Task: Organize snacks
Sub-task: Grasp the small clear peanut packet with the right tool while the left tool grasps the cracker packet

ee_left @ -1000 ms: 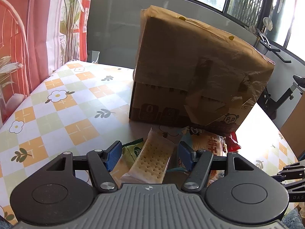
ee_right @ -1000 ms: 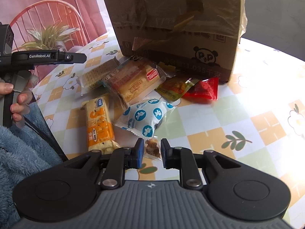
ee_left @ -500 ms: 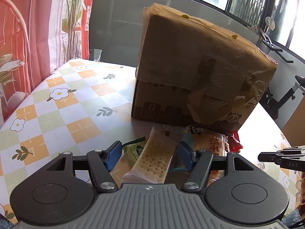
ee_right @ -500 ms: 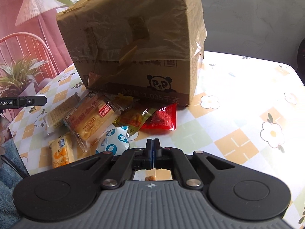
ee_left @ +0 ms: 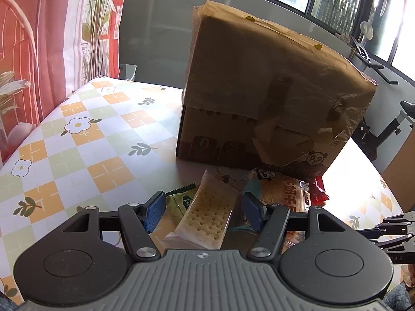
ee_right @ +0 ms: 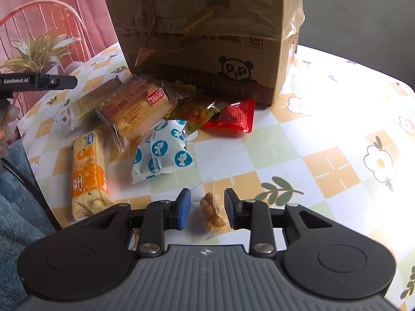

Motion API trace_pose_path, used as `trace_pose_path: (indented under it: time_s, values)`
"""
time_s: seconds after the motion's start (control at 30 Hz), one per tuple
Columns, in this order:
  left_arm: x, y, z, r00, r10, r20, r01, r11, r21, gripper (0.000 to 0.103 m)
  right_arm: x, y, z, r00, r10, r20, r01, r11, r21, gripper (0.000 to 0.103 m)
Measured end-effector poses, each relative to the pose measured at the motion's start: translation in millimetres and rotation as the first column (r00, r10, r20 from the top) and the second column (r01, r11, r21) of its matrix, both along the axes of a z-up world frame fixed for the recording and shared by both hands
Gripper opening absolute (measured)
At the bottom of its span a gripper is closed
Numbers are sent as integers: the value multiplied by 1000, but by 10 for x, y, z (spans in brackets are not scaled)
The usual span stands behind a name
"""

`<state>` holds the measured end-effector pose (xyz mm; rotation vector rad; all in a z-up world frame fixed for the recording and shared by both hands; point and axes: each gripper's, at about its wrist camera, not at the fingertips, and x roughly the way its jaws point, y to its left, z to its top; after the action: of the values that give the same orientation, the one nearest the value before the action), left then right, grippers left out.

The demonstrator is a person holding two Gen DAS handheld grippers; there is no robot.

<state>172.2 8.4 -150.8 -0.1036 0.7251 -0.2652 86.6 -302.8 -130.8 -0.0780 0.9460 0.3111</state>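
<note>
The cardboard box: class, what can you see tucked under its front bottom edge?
Under the cardboard box, a red packet and a yellow-green packet poke out; how far they reach underneath is hidden.

Wrapped snack packets (ee_right: 145, 119) heaped before taped cardboard box (ee_right: 207, 33), small clear packet (ee_right: 210, 211) lying apart

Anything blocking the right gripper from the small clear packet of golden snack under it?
Nothing visible. The small clear packet lies alone on the tablecloth between the opening jaws of the right gripper, pads not touching it; the white-and-blue packet sits clear behind it.
</note>
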Motion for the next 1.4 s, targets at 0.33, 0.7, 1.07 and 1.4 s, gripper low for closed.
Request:
trace_pose_path:
  time_s: [0.33, 0.7, 1.07, 1.4]
  values:
    - [29, 11, -24, 1000, -2, -15, 2, 1000, 0, 67, 8, -86, -21, 999, -36, 24, 36, 999, 32, 18]
    - [208, 149, -63, 998, 59, -19, -59, 998, 13, 66, 312, -162, 94, 977, -146, 153, 131, 986, 102, 18]
    - [354, -181, -275, 993, -100, -71, 105, 992, 72, 54, 320, -23, 185, 974, -132, 183, 107, 984, 141, 18]
    - [361, -508, -468, 982, -185, -30, 186, 944, 271, 57, 263, 53, 203, 975, -125, 183, 96, 983, 156, 18]
